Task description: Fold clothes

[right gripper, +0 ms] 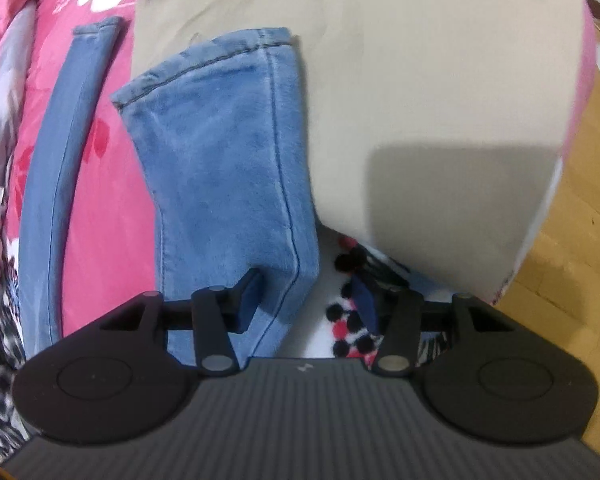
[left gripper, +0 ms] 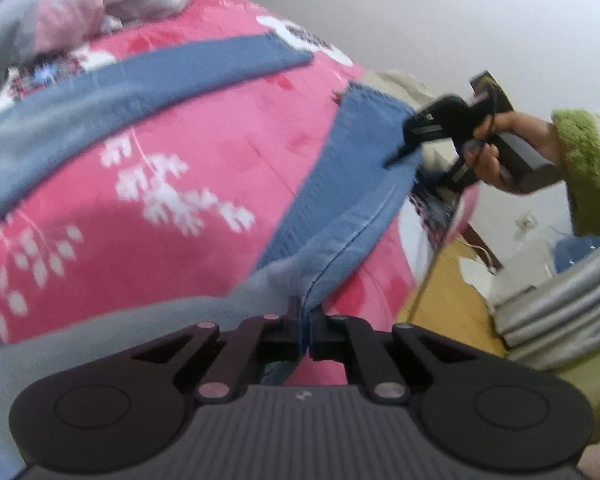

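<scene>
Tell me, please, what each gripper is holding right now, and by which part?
The left gripper pinches the jeans at a seamed fold. The right gripper holds nothing: its jaws stand open around the edge of one jeans leg.

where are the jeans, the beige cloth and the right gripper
jeans [right gripper: 228,152], right wrist view, middle of the lighter leg
beige cloth [right gripper: 400,72], right wrist view, flat bare centre
right gripper [right gripper: 308,300], right wrist view, midway between its open fingertips
</scene>
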{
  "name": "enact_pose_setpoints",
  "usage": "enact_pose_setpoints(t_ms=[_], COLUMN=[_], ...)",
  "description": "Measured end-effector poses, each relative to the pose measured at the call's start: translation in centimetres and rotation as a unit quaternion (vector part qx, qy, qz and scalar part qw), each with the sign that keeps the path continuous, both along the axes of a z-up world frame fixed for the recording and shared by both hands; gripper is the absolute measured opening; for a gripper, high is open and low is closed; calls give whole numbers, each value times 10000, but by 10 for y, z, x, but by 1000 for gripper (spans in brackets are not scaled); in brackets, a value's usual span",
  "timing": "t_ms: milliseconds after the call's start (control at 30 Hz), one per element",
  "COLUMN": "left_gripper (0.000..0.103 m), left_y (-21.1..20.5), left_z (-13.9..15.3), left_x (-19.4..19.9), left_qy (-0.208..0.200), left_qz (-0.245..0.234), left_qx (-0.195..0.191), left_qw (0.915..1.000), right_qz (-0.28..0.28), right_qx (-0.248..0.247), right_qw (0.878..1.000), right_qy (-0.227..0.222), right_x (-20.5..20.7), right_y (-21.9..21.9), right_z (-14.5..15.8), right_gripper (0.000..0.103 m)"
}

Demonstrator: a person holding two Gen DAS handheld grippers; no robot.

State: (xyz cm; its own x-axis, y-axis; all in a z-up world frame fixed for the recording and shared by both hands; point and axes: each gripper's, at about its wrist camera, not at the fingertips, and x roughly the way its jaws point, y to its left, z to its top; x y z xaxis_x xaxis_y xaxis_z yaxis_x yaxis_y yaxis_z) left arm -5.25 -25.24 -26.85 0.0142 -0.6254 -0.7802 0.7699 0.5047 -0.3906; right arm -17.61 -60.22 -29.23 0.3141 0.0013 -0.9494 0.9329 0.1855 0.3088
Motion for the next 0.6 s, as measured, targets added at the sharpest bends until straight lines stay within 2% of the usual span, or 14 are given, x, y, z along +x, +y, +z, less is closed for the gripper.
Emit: enact_pose_setpoints(t_ms=[67, 100, 133, 200, 300, 367, 433, 500, 567, 600], left_gripper=[3, 3, 3, 3, 3, 3, 3, 3, 3, 3], left_y=[3, 5, 7, 10, 17, 16, 15, 14, 13, 13], left_z=[-6, -8, -10, -14, -15, -6, 2, 10, 18, 23], left_x=[-1, -2, -2, -1, 3, 5, 7, 9, 11, 12], left_qy=[189, 259, 334, 506, 678, 557, 436, 315, 194, 134], left_qz=[-1, 9, 23, 82, 231, 259, 287, 314, 342, 355], left_qx=[-14, -22, -28, -44, -137, -238, -338, -438, -539, -589], left_qw=[9998, 9997, 9994, 9987, 9973, 9978, 9981, 9980, 9978, 9975], right_qz=[199, 299, 365, 479, 702, 841, 1086, 1380, 1640, 1656], right_qx=[-95, -143, -142, -335, -596, -743, -1017, -1412, -1886, -2026], right_qw=[9997, 9993, 9987, 9971, 9901, 9826, 9665, 9441, 9216, 9150], right_qy=[-96, -144, -326, -477, -1061, -1478, -2092, -2640, -2968, -3071], right_x=[2, 3, 5, 13, 36, 54, 70, 76, 83, 76], right_y=[2, 4, 7, 14, 15, 14, 13, 19, 19, 16], right_z=[0, 1, 4, 15, 39, 59, 97, 142, 176, 190], right_gripper=[41, 20, 4, 2, 2, 2, 2, 2, 2, 2])
